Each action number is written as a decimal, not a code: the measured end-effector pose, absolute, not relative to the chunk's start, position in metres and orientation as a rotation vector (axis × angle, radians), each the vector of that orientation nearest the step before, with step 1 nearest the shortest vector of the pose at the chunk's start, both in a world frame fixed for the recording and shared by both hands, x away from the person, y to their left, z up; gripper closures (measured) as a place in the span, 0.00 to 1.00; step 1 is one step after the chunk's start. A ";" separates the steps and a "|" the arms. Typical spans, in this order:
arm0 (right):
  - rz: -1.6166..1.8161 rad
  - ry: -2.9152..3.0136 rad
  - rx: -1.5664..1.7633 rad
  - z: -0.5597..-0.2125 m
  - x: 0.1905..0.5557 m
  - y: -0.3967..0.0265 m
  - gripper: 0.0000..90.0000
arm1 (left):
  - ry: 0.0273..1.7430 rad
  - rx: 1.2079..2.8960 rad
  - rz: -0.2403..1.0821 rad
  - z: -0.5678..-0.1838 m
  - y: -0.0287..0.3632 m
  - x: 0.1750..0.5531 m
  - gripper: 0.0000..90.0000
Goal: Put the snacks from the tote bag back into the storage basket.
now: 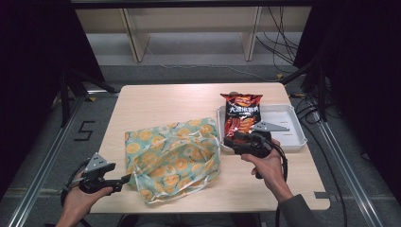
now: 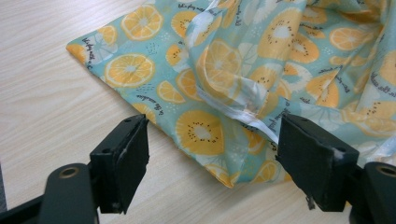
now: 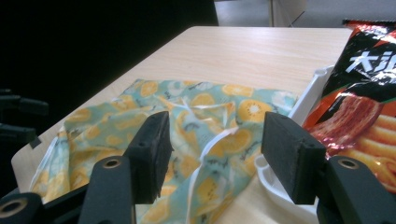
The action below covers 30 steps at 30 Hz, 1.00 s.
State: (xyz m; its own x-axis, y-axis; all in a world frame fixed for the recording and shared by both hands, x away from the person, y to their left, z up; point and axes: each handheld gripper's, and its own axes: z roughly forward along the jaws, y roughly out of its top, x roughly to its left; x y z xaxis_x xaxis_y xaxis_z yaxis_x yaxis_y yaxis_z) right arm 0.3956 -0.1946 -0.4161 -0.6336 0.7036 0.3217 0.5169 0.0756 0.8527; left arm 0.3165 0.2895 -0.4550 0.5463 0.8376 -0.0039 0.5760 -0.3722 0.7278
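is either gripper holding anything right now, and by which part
Nothing is held. The left gripper stands open at the corner of the teal fruit-print plastic bag; the right gripper is open too.

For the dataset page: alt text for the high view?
A person's open left gripper sits at the near corner of a fruit-print bag on a wooden table. The right gripper hovers by a white tray holding a red snack packet.

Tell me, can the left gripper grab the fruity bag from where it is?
Probably yes: the left gripper has open jaws right at the bag edge, with nothing between.
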 end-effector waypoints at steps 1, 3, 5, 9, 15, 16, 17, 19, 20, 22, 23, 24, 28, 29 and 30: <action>1.588 2.184 1.224 -0.417 0.395 -0.196 0.48 | 1.133 2.093 0.482 -0.455 0.290 0.316 0.27; 1.588 2.187 1.221 -0.419 0.392 -0.195 0.47 | 1.133 2.091 0.483 -0.455 0.290 0.317 0.27; 1.584 2.192 1.217 -0.421 0.389 -0.195 0.47 | 1.127 2.082 0.484 -0.456 0.290 0.317 0.27; 1.564 2.210 1.200 -0.424 0.384 -0.195 0.46 | 1.128 2.088 0.479 -0.455 0.290 0.317 0.27; 1.541 2.263 1.196 -0.426 0.377 -0.194 0.45 | 1.127 2.086 0.478 -0.455 0.290 0.317 0.27; 1.537 2.265 1.210 -0.427 0.374 -0.193 0.44 | 1.133 2.088 0.482 -0.455 0.290 0.316 0.27; 1.512 2.271 1.162 -0.427 0.376 -0.194 0.44 | 1.133 2.088 0.482 -0.455 0.290 0.316 0.27; 1.488 2.279 1.189 -0.426 0.370 -0.192 0.44 | 1.126 2.092 0.480 -0.455 0.290 0.317 0.27; 1.497 2.278 1.151 -0.427 0.371 -0.192 0.43 | 1.123 2.098 0.480 -0.455 0.290 0.317 0.27; 1.485 2.288 1.146 -0.427 0.367 -0.191 0.43 | 1.146 2.044 0.477 -0.457 0.287 0.317 0.27; 1.484 2.289 1.144 -0.428 0.367 -0.191 0.43 | 1.131 2.076 0.476 -0.456 0.288 0.316 0.27; 1.479 2.299 1.121 -0.428 0.366 -0.191 0.43 | 1.131 2.076 0.477 -0.456 0.288 0.317 0.27; 1.458 2.314 1.148 -0.431 0.361 -0.190 0.42 | 1.132 2.044 0.482 -0.457 0.286 0.316 0.27; 1.434 2.318 1.121 -0.432 0.363 -0.192 0.42 | 1.117 2.082 0.483 -0.456 0.289 0.317 0.27; 1.440 2.320 1.142 -0.432 0.361 -0.192 0.42 | 1.125 2.064 0.481 -0.456 0.288 0.316 0.27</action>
